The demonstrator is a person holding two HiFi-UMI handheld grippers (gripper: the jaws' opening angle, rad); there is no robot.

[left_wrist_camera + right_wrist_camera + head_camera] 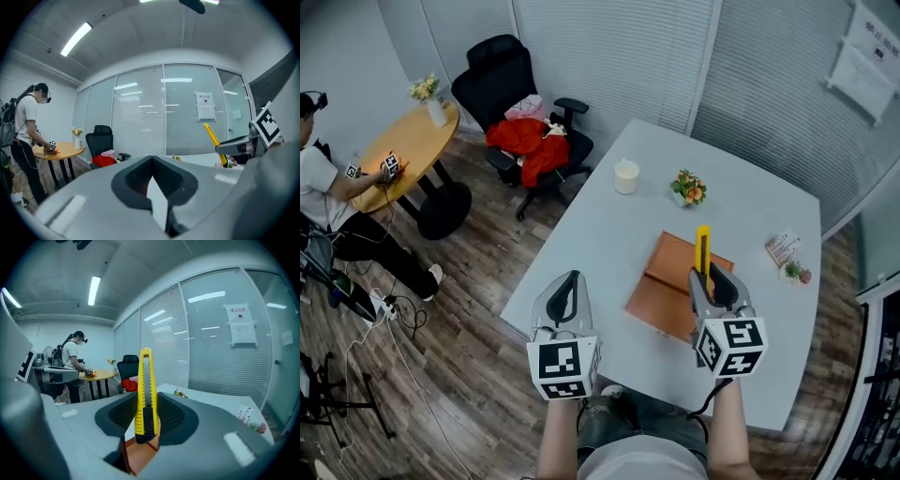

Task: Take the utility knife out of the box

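Note:
The yellow utility knife (pixel 703 247) sticks up and forward from my right gripper (pixel 710 278), whose jaws are shut on its lower end; in the right gripper view the knife (pixel 145 390) stands upright between the dark pads. Below it lies the open orange-brown box (pixel 667 292) on the white table (pixel 609 244), its lid folded back. My left gripper (pixel 566 291) hovers over the table's near left edge, jaws shut with nothing between them (pixel 152 180). The left gripper view also catches the knife (pixel 214 139) at the right.
A white cup (pixel 626 176), a small flower pot (pixel 688 188), a card pack (pixel 782 247) and a tiny plant (pixel 797 273) sit on the table's far part. A black chair with red cloth (pixel 528 131) stands beyond the table. A person (pixel 323 202) sits at a round wooden table (pixel 403 155) at the left.

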